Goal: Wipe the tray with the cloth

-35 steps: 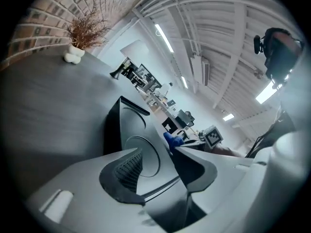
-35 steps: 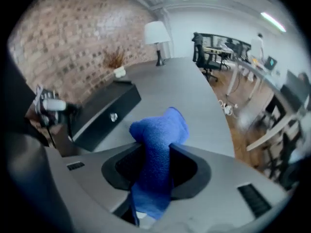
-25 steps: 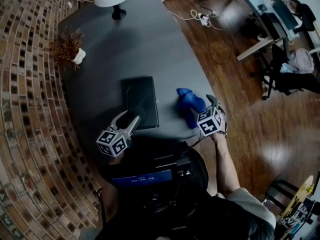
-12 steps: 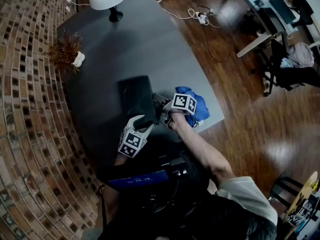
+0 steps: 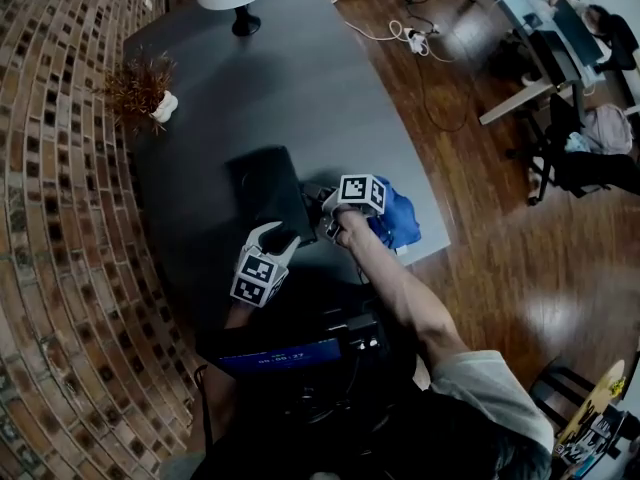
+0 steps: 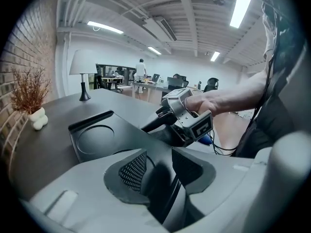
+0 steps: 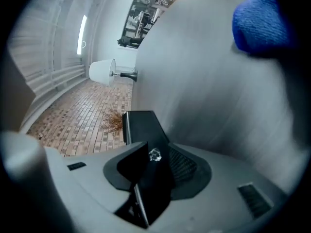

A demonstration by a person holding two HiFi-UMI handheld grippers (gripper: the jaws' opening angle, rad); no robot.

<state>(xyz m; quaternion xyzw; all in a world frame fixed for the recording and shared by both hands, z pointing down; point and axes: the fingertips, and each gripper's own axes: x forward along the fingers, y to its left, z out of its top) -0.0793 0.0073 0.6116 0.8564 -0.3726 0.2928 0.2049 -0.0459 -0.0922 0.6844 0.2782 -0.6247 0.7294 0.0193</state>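
Both sets of jaws have just closed onto the tray (image 5: 258, 176): left gripper (image 5: 278, 238) clamps its near edge, right gripper (image 5: 315, 212) its side, probably to reposition it; the cloth (image 5: 402, 220) lies unheld just beside the right gripper

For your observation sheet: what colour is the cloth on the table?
Blue; the cloth shows best in the head view.

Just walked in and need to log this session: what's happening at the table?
A person is gripping the black tray with both tools: the left hand-held gripper on its near edge, the right hand-held gripper on its right edge. Both sets of jaws have just been closing, with the tray's rim between them. The blue cloth lies on the table, held by neither, so no wiping yet.
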